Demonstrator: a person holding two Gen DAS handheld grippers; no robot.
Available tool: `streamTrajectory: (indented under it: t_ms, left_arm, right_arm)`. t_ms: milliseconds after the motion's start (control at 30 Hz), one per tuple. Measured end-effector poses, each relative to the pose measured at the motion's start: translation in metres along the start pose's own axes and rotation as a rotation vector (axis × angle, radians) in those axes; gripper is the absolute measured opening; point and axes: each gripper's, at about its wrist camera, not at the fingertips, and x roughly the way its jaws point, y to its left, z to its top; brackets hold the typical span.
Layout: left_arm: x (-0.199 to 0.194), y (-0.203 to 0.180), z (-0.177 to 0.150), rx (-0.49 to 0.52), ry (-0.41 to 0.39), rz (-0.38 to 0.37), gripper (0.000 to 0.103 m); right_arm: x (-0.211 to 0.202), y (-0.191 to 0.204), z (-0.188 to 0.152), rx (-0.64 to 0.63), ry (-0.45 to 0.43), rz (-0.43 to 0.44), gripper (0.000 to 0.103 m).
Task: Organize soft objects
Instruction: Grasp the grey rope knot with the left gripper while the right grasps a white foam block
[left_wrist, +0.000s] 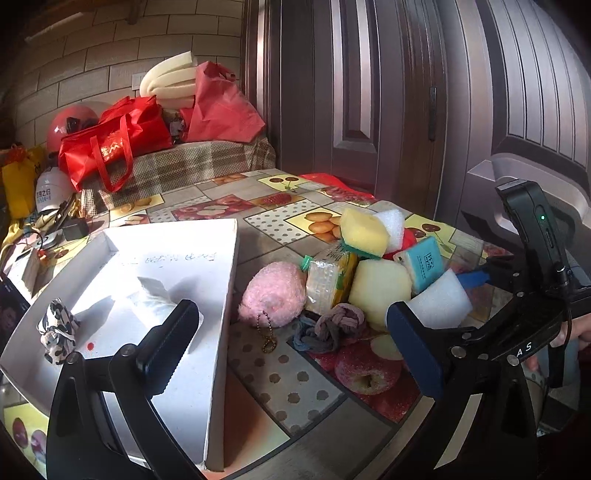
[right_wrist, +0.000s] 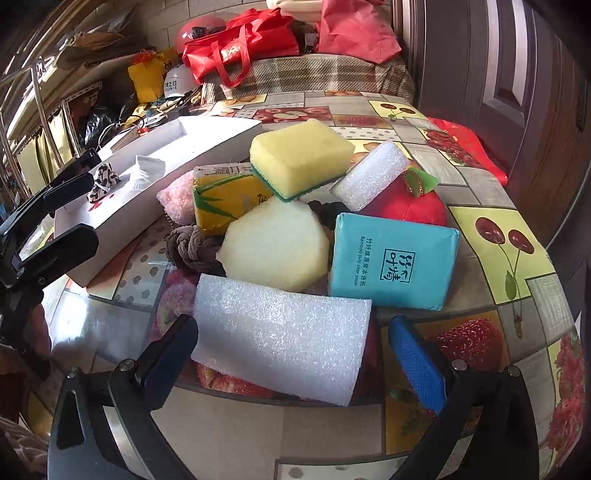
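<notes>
A white box (left_wrist: 207, 332) lies on the table's left with a spotted cloth (left_wrist: 57, 334) and a white tissue wad (left_wrist: 153, 297) inside. My left gripper (left_wrist: 291, 343) is open and empty, its left finger over the box. The pile beside it holds a pink fluffy ball (left_wrist: 275, 293), a knotted sock (left_wrist: 330, 326), a yellow tissue pack (left_wrist: 328, 277) and a yellow sponge (left_wrist: 364, 230). My right gripper (right_wrist: 295, 354) is open around a white foam slab (right_wrist: 280, 336), not touching it. Behind it lie a pale foam piece (right_wrist: 277, 249), a blue tissue pack (right_wrist: 391, 262) and a red plush apple (right_wrist: 406, 205).
The fruit-print table (right_wrist: 517, 258) drops off at its near and right edges. A plaid-covered surface (left_wrist: 192, 166) behind it carries red bags (left_wrist: 114, 140) and folded foam. A dark door (left_wrist: 369, 92) stands at the right. Clutter and cables sit at the far left.
</notes>
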Motion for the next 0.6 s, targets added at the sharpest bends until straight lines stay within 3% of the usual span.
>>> streamTrajectory:
  t_ms: [367,433,467,500,567,600]
  left_arm:
    - [0.014,-0.014,-0.001,0.065,0.078,-0.001,0.103]
    - [0.015,-0.016,-0.002,0.077,0.084,-0.007,0.103]
    - [0.016,-0.018,-0.002,0.086,0.088,-0.011,0.103]
    - [0.017,-0.02,-0.002,0.097,0.094,-0.012,0.102]
    - [0.021,-0.025,-0.002,0.118,0.115,-0.019,0.1]
    - [0.025,-0.028,-0.002,0.127,0.131,-0.027,0.093]
  right_arm:
    - [0.013,0.01,0.005,0.026,0.045,0.035,0.102]
    - [0.009,0.007,0.005,0.025,0.024,0.062,0.078]
    - [0.006,0.005,0.004,0.018,0.015,0.069,0.052]
    - [0.003,0.002,0.003,0.02,0.007,0.079,0.035]
    - [-0.005,-0.005,-0.002,0.033,-0.022,0.082,0.033]
    - [-0.009,-0.008,-0.004,0.039,-0.035,0.091,0.033]
